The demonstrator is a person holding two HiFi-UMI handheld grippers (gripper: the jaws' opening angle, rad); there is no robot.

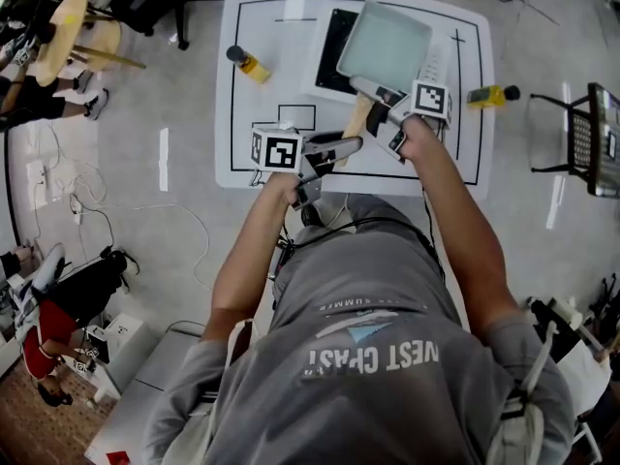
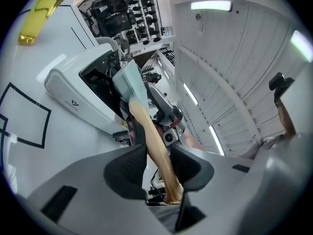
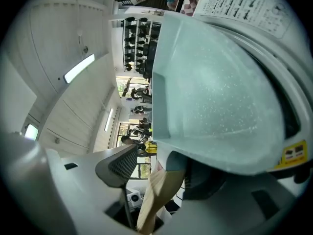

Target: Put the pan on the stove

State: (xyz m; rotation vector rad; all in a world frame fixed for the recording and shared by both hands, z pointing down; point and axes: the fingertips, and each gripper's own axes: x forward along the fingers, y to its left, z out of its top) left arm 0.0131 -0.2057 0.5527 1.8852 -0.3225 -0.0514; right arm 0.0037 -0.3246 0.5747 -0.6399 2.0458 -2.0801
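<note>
Stands over a white counter [image 1: 254, 129] marked with black lines, one tool in each hand. Clamps the left tool [image 2: 159, 163] on the pan's wooden handle [image 1: 356, 119] close to its free end — both pads pressed against the wood, the rounded tip poking out just behind them. Holds the right tool [image 3: 164, 174] farther up the same handle, at the neck where wood meets metal, jaws apart: a clear gap between the ribbed pad and the wood on one side, the other pad tucked under the rim. No grip there, only the handle standing between the jaws.

Has the pan [image 1: 385, 45], pale blue-green, square and speckled, over the stove [image 1: 332, 46] at the far middle of the counter, covering the right part of the black glass, handle pointing back toward the person. Cannot tell whether flat on the glass or slightly raised. Shows, in the right gripper view, a yellow label [image 3: 293, 153] on the stove's white casing just below the pan's edge.

Elsewhere on the counter: a yellow bottle [image 1: 249, 64] with a dark cap, well left of the stove, and a second bottle [image 1: 492, 94] at the right edge — well apart from both tools.
</note>
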